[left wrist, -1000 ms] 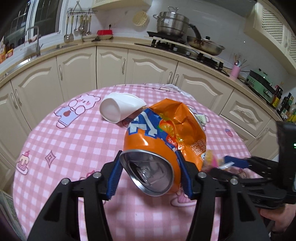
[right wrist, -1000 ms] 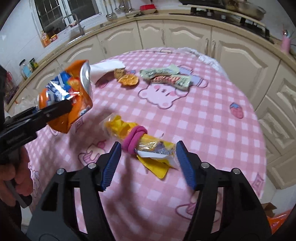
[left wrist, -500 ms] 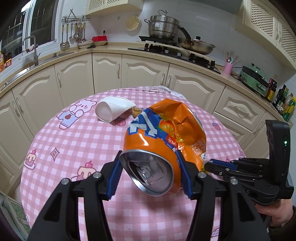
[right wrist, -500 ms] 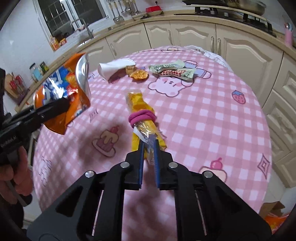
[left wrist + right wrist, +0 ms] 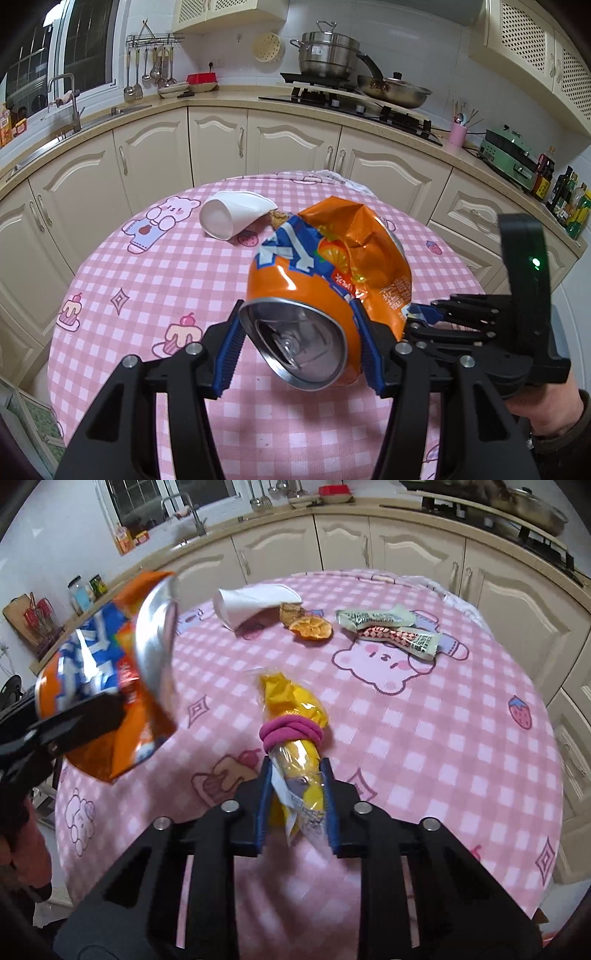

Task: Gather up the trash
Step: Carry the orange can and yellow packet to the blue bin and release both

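1. The left tongs point(image 5: 299, 347) are clamped on a crushed orange can point(image 5: 306, 295), held in the air above the pink checked tabletop point(image 5: 155, 280); an orange snack bag point(image 5: 369, 258) sits against the can's far side, seemingly pinched with it.
2. The right tongs point(image 5: 295, 805) are closing on a yellow wrapper point(image 5: 295, 709) bound by a pink band point(image 5: 291, 733); its near end lies between the pads.
3. Risk: the wrapper is thin and slick, gripped only at its tail, so it could slide out once lifted.
4. Risk: the dented can gives the pads an uneven seat, and the bag, if only trapped, may drop away.
5. Left on the tabletop: a white paper cup point(image 5: 251, 600), an orange slice point(image 5: 310, 627) and two sachets point(image 5: 391, 627). No bin is in view.
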A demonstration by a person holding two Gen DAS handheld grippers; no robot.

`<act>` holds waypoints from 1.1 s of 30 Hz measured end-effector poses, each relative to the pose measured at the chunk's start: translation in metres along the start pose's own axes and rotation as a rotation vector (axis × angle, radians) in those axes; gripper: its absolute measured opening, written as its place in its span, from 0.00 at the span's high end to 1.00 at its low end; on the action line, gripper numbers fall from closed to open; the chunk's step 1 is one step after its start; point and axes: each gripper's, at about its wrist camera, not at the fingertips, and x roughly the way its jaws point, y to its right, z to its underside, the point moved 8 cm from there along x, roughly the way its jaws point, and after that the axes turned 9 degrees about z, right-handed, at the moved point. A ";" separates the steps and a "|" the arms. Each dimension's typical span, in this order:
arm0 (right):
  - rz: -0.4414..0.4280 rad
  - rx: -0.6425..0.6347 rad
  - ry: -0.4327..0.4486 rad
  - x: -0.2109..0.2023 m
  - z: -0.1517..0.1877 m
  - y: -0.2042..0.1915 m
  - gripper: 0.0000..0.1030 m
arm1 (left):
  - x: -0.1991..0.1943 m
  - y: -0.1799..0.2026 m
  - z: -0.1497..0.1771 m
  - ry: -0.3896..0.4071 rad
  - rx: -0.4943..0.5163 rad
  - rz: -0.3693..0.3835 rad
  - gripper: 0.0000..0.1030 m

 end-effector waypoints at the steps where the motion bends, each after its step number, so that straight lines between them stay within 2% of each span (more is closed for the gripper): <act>1: -0.013 0.018 0.008 -0.005 0.002 0.002 0.77 | 0.000 0.002 -0.001 0.002 0.001 0.004 0.47; 7: -0.076 0.187 0.099 -0.057 0.010 0.041 0.77 | 0.000 0.043 -0.013 0.014 0.041 0.082 0.47; 11: -0.076 0.334 0.186 -0.110 0.027 0.095 0.77 | 0.006 0.087 -0.023 0.004 0.085 0.175 0.47; 16: 0.026 0.533 0.260 -0.175 0.080 0.186 0.77 | 0.026 0.171 -0.014 -0.068 0.189 0.329 0.47; 18: 0.107 0.605 0.253 -0.193 0.114 0.224 0.77 | 0.038 0.209 -0.004 -0.112 0.236 0.390 0.47; 21: 0.182 0.714 0.218 -0.204 0.166 0.267 0.77 | 0.060 0.261 0.019 -0.189 0.306 0.459 0.47; 26: 0.252 0.867 0.124 -0.192 0.243 0.310 0.77 | 0.108 0.336 0.074 -0.365 0.385 0.525 0.47; 30: 0.247 0.997 0.074 -0.168 0.284 0.331 0.77 | 0.152 0.376 0.118 -0.507 0.411 0.517 0.47; 33: 0.242 1.067 0.054 -0.154 0.299 0.347 0.76 | 0.182 0.398 0.149 -0.601 0.447 0.495 0.47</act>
